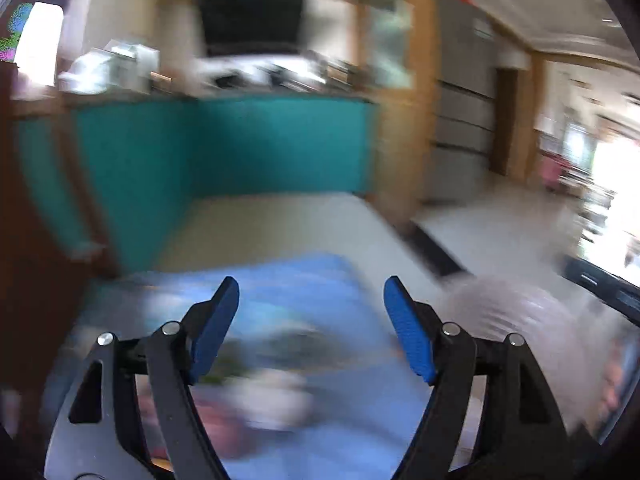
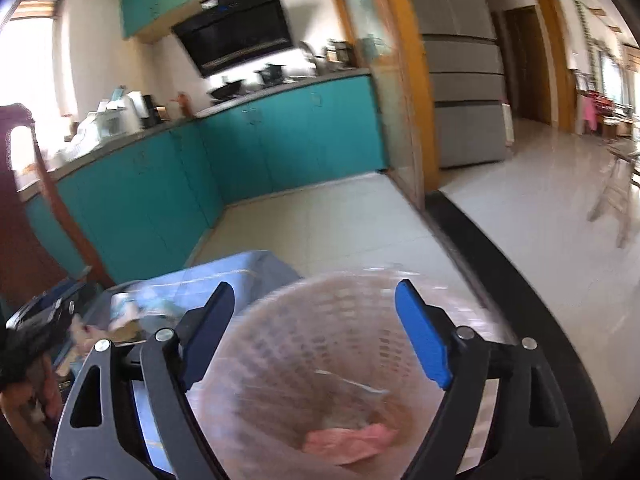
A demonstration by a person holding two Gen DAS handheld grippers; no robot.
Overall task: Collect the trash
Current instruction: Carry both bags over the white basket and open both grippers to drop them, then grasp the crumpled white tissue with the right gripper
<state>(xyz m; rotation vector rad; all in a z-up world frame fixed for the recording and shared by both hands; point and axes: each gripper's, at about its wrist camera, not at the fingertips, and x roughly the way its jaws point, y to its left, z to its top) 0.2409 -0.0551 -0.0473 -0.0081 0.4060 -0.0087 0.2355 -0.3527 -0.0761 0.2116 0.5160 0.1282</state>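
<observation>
1. Pink lattice wastebasket point(image 2: 340, 360) mouth open directly under right gripper point(image 2: 314, 334), jaws wide; crumpled pink scrap point(image 2: 352, 442) at bottom.
2. Blue-lined bin point(image 2: 224, 276) just beside, left.
3. Teal cabinets point(image 2: 280, 136) wall off far side; tiled floor point(image 2: 320, 220) between.

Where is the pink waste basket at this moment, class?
In the right wrist view the pink waste basket sits low and central, directly below the open right gripper, with the blue-lined bin beside it on the left and the black floor strip to its right.
</observation>
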